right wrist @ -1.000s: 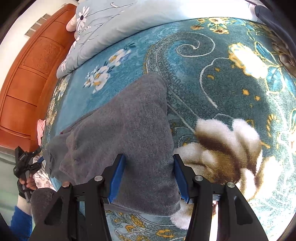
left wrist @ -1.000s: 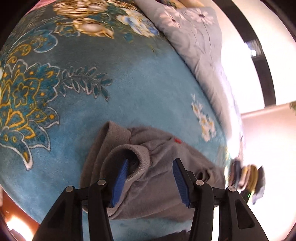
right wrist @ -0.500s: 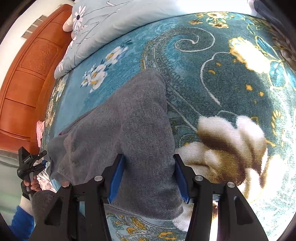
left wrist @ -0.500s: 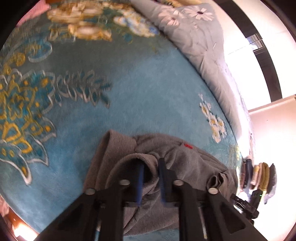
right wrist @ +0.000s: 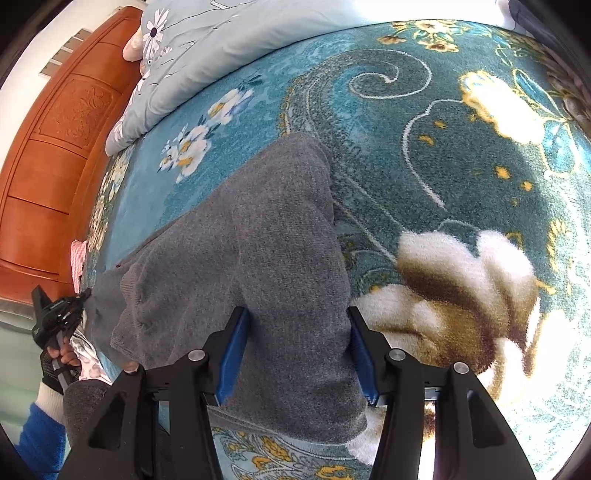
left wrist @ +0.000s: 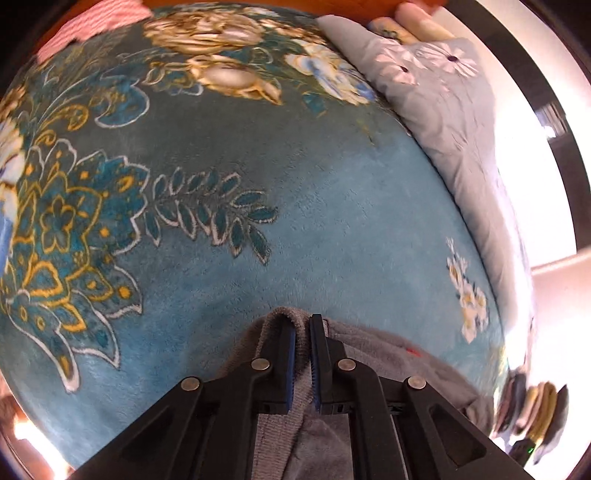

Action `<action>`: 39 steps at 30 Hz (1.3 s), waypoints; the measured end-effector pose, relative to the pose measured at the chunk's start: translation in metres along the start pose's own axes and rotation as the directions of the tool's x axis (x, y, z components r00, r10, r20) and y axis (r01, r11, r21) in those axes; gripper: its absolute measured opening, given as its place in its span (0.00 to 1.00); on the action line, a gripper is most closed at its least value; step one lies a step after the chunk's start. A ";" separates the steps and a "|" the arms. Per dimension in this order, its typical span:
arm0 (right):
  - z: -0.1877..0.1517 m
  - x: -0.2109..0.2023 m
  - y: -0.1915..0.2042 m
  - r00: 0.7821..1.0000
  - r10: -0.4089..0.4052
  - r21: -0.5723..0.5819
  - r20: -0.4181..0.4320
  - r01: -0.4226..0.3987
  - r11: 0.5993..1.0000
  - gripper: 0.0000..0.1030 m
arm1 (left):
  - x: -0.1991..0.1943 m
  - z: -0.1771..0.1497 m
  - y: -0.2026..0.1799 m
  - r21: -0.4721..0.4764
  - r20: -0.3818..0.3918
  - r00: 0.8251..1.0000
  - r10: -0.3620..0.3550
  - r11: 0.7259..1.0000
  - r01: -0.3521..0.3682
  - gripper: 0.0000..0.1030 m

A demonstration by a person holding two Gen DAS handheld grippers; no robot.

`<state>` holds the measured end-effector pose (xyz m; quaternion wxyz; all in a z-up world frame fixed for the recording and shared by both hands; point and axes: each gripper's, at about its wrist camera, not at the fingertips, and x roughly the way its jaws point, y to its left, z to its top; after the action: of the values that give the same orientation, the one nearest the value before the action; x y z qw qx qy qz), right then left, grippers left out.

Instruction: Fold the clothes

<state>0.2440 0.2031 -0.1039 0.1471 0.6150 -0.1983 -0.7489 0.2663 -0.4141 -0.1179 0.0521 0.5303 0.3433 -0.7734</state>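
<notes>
A grey knit garment (right wrist: 240, 258) lies folded on the teal floral blanket (right wrist: 424, 129). In the left wrist view its ribbed edge (left wrist: 301, 325) is pinched between the blue pads of my left gripper (left wrist: 302, 334), which is shut on it. My right gripper (right wrist: 297, 321) is open, its jaws wide apart on either side of the garment's near end, low over it. The left gripper (right wrist: 59, 314) also shows at the far left of the right wrist view, at the garment's other end.
A light grey flowered quilt (left wrist: 443, 110) lies along the bed's far side (right wrist: 229, 48). An orange wooden headboard (right wrist: 55, 147) stands at the left. A pink cloth (left wrist: 92, 29) lies near the headboard. Stacked folded items (left wrist: 532, 410) sit off the bed's edge.
My left gripper has closed on the garment's ribbed edge and pulled it up and toward the camera. My right gripper stays open and has hardly moved.
</notes>
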 end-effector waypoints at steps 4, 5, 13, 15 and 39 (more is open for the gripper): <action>0.000 -0.002 -0.001 1.000 0.011 0.002 0.002 -0.011 1.000 0.53 | -0.017 -0.006 -0.003 0.001 0.006 1.000 -0.017 1.000 0.017 0.18; 0.000 -0.002 -0.001 1.000 0.014 0.004 0.004 -0.014 1.000 0.53 | -0.023 -0.009 -0.003 -0.003 0.013 1.000 -0.026 1.000 0.026 0.26; -0.004 -0.004 0.000 0.999 0.040 0.008 0.018 -0.040 0.999 0.53 | -0.051 -0.060 0.039 -0.157 0.078 0.996 -0.035 0.987 0.047 0.66; -0.005 -0.004 -0.001 0.999 0.049 0.012 0.021 -0.050 0.999 0.53 | -0.042 -0.075 0.048 -0.180 0.047 0.999 -0.014 0.983 0.022 0.66; -0.010 -0.018 -0.015 0.986 0.161 0.064 0.054 -0.164 0.984 0.53 | -0.106 -0.073 -0.110 0.173 0.242 0.965 -0.100 0.983 0.058 0.16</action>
<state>0.2580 0.2233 -0.0967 0.1818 0.5830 -0.2766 -0.7420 0.3206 -0.3174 0.0102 0.0200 0.4172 0.2899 -0.8611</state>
